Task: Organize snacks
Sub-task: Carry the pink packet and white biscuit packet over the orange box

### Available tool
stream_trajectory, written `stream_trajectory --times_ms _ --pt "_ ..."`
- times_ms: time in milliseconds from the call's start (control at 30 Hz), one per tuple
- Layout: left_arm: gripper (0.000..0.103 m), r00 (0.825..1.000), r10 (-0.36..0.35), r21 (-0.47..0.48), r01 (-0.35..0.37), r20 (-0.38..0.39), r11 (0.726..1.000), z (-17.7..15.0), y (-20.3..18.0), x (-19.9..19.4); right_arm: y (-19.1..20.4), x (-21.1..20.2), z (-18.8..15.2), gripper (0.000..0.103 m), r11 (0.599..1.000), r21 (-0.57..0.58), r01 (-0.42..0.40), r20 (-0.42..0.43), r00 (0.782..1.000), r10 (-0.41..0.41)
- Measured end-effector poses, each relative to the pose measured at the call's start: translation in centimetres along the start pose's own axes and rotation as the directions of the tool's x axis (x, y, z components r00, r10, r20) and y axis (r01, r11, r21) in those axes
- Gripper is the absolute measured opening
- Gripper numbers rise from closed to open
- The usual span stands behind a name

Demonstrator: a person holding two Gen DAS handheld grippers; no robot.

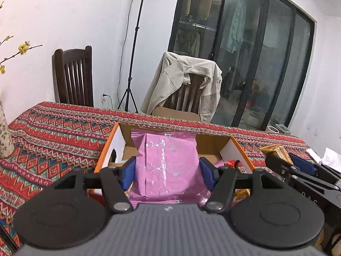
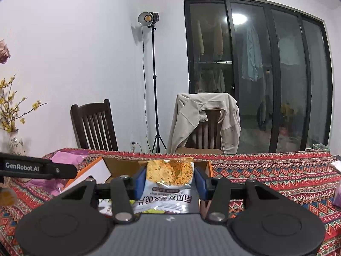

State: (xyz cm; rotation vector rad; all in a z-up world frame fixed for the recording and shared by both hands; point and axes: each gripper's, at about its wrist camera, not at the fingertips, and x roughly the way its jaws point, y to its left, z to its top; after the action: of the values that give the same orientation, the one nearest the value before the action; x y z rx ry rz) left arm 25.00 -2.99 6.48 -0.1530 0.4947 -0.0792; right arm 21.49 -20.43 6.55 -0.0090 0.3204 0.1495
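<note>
While your left gripper (image 1: 167, 168) clamps the pink packet (image 1: 166, 162), your right gripper (image 2: 169, 181) pinches the crisps packet (image 2: 169, 177). Both hang over the orange box (image 1: 106, 147) on the patterned tablecloth (image 1: 53, 136).

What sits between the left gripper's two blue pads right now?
A pink foil snack packet, clamped by the left gripper above the orange-edged cardboard box, in the left wrist view.

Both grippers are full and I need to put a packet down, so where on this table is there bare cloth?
Bare tablecloth runs right of the orange-edged box toward the far edge, and more cloth lies between the box and the vase. It is crowded inside the box and at its near right corner, where wrappers pile beside the right gripper.
</note>
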Motion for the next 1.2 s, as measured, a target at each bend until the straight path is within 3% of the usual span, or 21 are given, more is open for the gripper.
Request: stream_trajectory --times_ms 500,833,1200 --pt "0.063 1.000 0.019 -0.035 -0.019 -0.008 0.999 3.8 0.6 8.3 -1.3 7.6 1.6 0.047 0.999 0.023 0.046 -0.007 0.999 -0.046" --pt "0.063 0.998 0.039 -0.057 -0.042 -0.058 0.997 1.6 3.2 12.4 -2.2 11.6 -1.0 0.047 0.998 0.037 0.051 -0.040 0.998 -0.049" --pt "0.063 0.996 0.051 -0.043 -0.054 -0.069 0.998 0.9 3.5 13.5 -2.3 12.5 -2.3 0.047 0.998 0.022 0.059 -0.069 0.996 -0.058"
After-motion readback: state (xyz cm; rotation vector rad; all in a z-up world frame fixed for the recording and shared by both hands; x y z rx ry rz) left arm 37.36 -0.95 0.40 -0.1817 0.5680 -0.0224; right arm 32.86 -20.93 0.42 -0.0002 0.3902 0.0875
